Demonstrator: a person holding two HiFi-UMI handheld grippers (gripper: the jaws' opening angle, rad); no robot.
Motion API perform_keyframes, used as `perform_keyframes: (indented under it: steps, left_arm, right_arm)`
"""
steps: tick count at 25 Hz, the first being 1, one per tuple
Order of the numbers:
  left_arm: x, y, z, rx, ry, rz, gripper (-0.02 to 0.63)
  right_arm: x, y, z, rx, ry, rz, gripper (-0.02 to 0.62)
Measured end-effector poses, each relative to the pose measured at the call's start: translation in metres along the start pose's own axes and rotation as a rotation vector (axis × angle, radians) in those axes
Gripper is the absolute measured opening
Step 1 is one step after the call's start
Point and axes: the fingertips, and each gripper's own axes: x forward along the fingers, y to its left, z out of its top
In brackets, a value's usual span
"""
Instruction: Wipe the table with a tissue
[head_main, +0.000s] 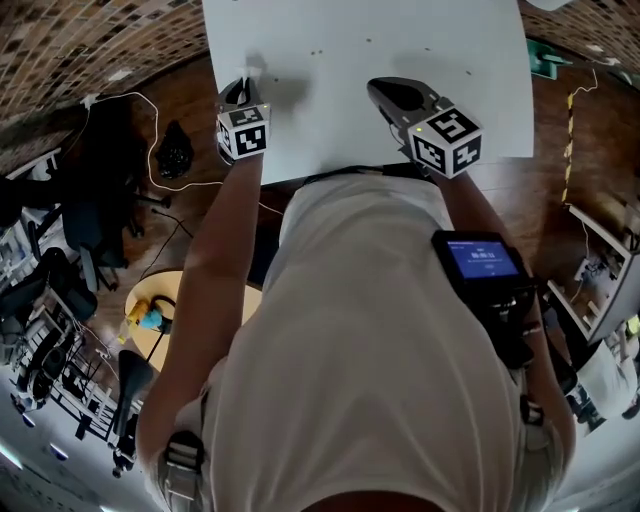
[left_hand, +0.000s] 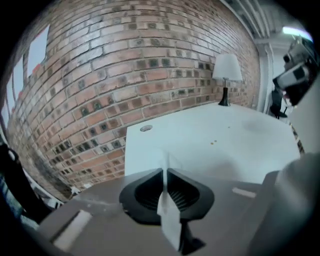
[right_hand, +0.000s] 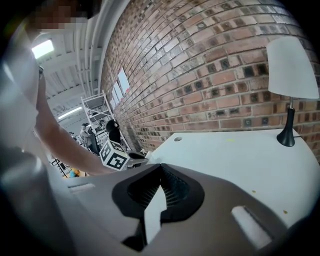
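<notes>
Nearest, the left gripper (left_hand: 165, 172) is hanging over the left part of the counter (left_hand: 235, 150). Its jaws are pinching narrowly on a thin white tissue (left_hand: 169, 215), which is sticking up past the tips and trailing down behind them. Whether the tissue is touching the counter is unclear. Toward the counter's right side, the right gripper (right_hand: 161, 169) is hovering with its jaws closed together and nothing clearly caught between them. Farther across the counter, a few small brown specks (left_hand: 214, 143) are lying on the white top. A round disc (left_hand: 146, 128) is sitting near its far left corner. At the counter's far right corner, a white-shaded lamp (left_hand: 226, 75) is standing against the brick wall (left_hand: 125, 70).
</notes>
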Motion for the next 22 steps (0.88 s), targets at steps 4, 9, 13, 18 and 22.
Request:
perform_keyframes:
  steps: [4,9,13,18,22]
  left_arm:
    - [0.017,-0.015,-0.016,0.148,0.054,0.010,0.028]
    - [0.021,-0.024,-0.026,0.155,0.096,-0.023,0.026]
    - [0.023,-0.029,-0.023,0.138,0.114,-0.068,0.021]
    - [0.027,-0.051,-0.014,0.163,0.118,-0.136,0.021]
    - [0.030,-0.069,-0.009,0.166,0.126,-0.147,0.020]
  right_arm:
    - [-0.007,-0.012,-0.007,0.026,0.005,-0.029,0.008]
    - [-0.013,-0.022,-0.009,0.050,-0.006,-0.059,0.008]
    - [-0.015,-0.025,-0.005,0.055,-0.015,-0.063,0.008]
    - [-0.015,-0.025,-0.005,0.055,-0.016,-0.060,0.008]
    - [-0.020,-0.027,-0.009,0.058,-0.015,-0.062,0.008]
